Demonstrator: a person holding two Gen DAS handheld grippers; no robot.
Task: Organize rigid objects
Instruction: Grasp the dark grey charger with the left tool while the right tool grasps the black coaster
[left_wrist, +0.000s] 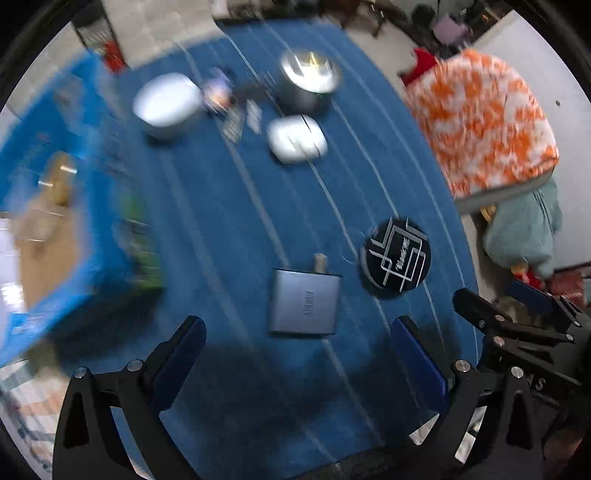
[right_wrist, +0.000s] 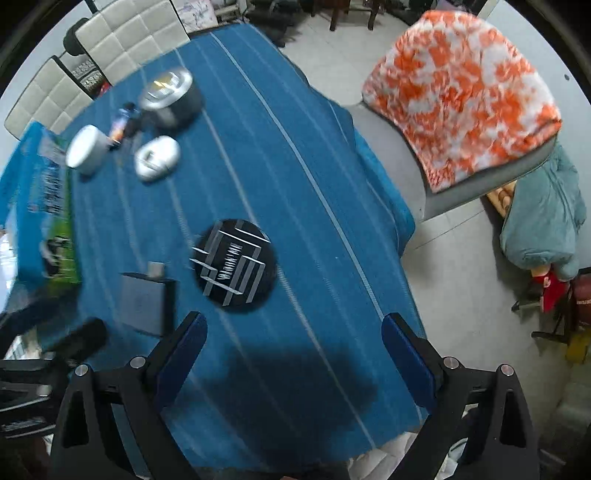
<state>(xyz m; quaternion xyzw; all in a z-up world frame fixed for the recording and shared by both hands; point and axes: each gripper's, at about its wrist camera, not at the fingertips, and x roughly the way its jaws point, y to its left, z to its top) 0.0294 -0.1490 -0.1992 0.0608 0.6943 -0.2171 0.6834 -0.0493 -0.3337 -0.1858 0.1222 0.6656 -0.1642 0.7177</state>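
Left wrist view is motion-smeared: my open blue cardboard box (left_wrist: 55, 221) far left is a blur, contents unreadable, cut by the frame edge. Small dark items (left_wrist: 240, 118) between the far white round container (left_wrist: 166, 103) and white oval case (left_wrist: 297, 138) too blurred to identify. Lettering on black round disc (right_wrist: 233, 266) illegible.

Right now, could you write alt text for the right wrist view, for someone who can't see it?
Open right gripper hovers over a blue striped tablecloth; a round black tin lies just ahead, a grey charger beside it. Farther off are blurred containers and a blue box.
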